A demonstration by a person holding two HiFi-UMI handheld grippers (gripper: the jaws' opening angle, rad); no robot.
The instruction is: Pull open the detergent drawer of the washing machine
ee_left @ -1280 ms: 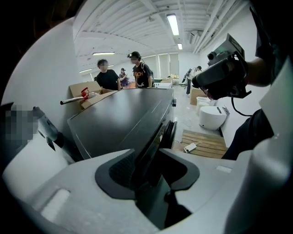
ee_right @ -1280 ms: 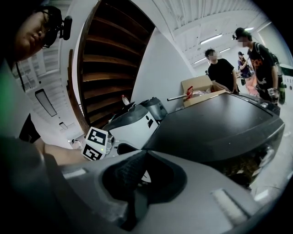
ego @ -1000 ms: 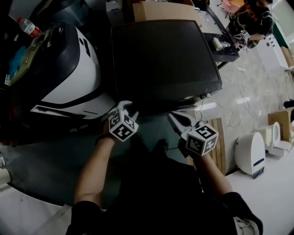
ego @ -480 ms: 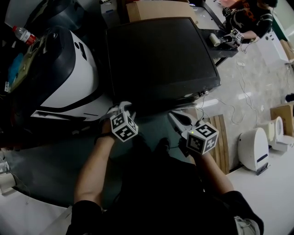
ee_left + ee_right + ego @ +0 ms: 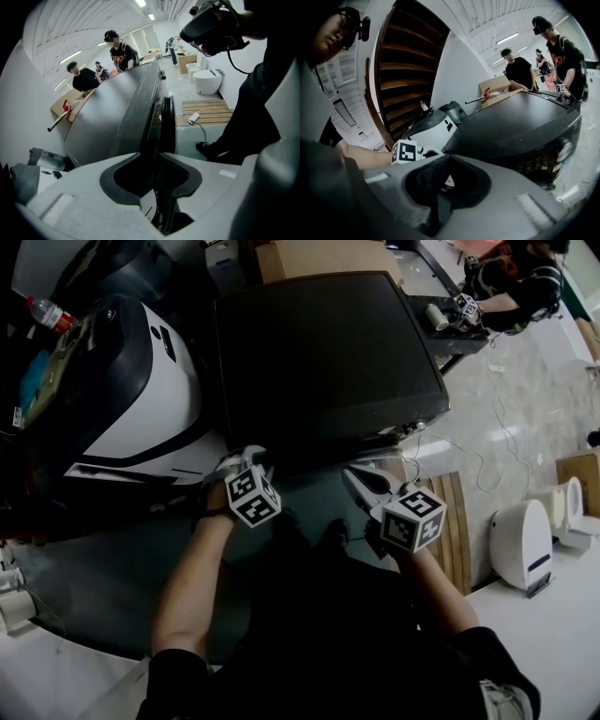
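Note:
The dark washing machine (image 5: 328, 352) fills the middle of the head view, its front edge toward me. My left gripper (image 5: 248, 457) points steeply down at the front left corner. In the left gripper view a thin dark panel, the detergent drawer's front (image 5: 165, 122), stands edge-on between the jaws of my left gripper (image 5: 157, 157). The jaws have just been closing and the pads look pressed on the panel. My right gripper (image 5: 358, 480) hangs before the front right part, apart from the machine. Its jaws (image 5: 440, 187) look shut with nothing in them.
A white and dark appliance (image 5: 141, 381) stands close on the left, with a water bottle (image 5: 47, 310) behind it. A cardboard box (image 5: 319, 259) lies beyond the machine. A wooden pallet (image 5: 455, 521) and a white toilet (image 5: 520, 545) are at the right. People (image 5: 511, 287) stand at the back right.
The left gripper's marker cube has rolled a little at the machine's front left corner. The right gripper has stayed almost where it was.

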